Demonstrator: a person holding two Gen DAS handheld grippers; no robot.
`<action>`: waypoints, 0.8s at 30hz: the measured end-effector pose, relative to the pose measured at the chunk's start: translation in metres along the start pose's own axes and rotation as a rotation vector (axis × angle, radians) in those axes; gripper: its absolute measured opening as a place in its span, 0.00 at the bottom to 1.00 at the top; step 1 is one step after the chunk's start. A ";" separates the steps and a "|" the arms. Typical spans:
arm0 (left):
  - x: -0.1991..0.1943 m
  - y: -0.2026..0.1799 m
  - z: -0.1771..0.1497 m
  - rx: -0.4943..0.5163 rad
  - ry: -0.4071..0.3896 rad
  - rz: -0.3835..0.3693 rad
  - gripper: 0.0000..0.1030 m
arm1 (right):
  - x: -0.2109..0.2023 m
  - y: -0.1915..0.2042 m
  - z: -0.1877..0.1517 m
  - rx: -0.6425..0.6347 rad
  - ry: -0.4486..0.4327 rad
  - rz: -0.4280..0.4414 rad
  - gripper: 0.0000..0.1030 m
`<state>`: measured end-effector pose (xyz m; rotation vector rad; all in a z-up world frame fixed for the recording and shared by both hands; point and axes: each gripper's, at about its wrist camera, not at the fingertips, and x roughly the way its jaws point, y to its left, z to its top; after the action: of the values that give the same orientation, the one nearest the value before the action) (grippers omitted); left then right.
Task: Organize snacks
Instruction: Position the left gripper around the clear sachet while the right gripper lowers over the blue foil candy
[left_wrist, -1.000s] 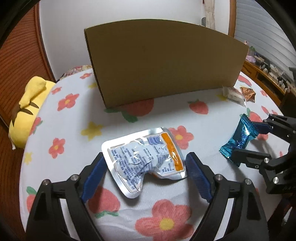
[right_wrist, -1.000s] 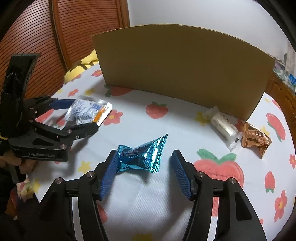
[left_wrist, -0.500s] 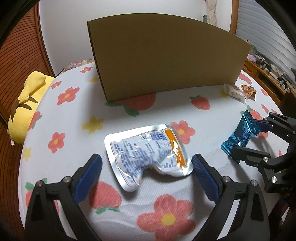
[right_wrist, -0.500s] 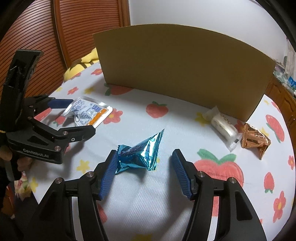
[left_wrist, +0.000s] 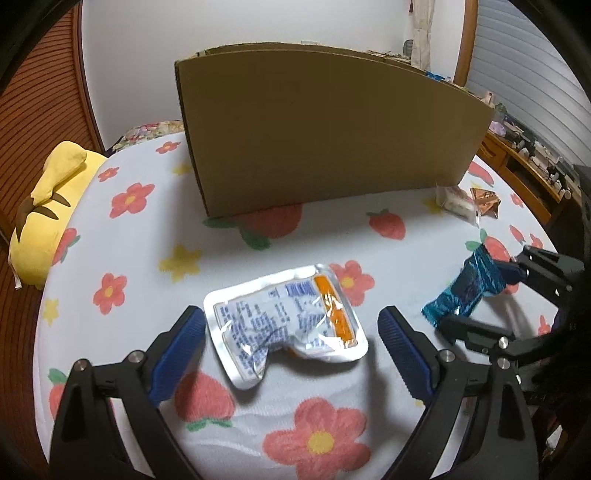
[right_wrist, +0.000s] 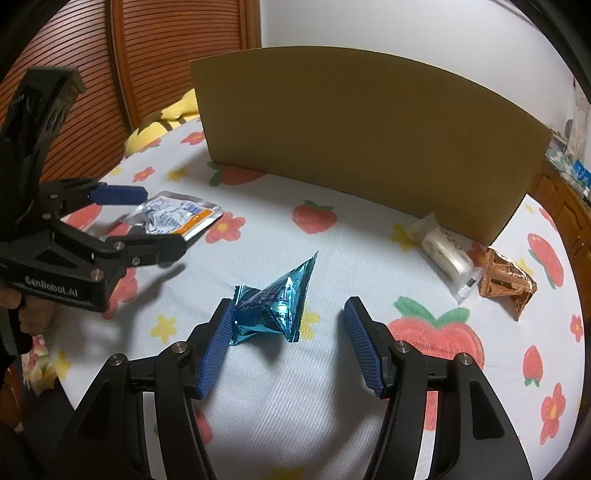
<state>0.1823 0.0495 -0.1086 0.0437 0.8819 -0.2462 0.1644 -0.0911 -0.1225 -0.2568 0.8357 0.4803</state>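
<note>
A silver pouch with blue print and an orange stripe lies on the flowered tablecloth between the wide-open fingers of my left gripper; it also shows in the right wrist view. A blue foil snack lies between the open fingers of my right gripper, touching the left pad; it also shows in the left wrist view. A white wrapped snack and a copper foil snack lie near the cardboard box.
The tall cardboard box stands at the back of the round table. A yellow plush toy sits at the table's left edge. A wooden louvred door and a side cabinet stand beyond the table.
My left gripper has opened wider and drawn back a little from the silver pouch. The blue snack has tipped against my right gripper's left pad.
</note>
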 end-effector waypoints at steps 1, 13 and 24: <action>0.001 -0.001 0.002 0.004 0.003 0.004 0.91 | 0.000 0.000 0.000 -0.001 0.000 -0.001 0.61; 0.007 -0.006 0.002 0.044 0.018 0.055 0.67 | 0.002 0.000 -0.001 -0.003 0.000 -0.001 0.61; -0.012 0.001 0.002 0.034 -0.024 0.026 0.48 | 0.002 0.001 -0.001 -0.005 -0.002 0.001 0.61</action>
<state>0.1769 0.0524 -0.0985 0.0834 0.8528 -0.2371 0.1644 -0.0905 -0.1243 -0.2607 0.8332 0.4839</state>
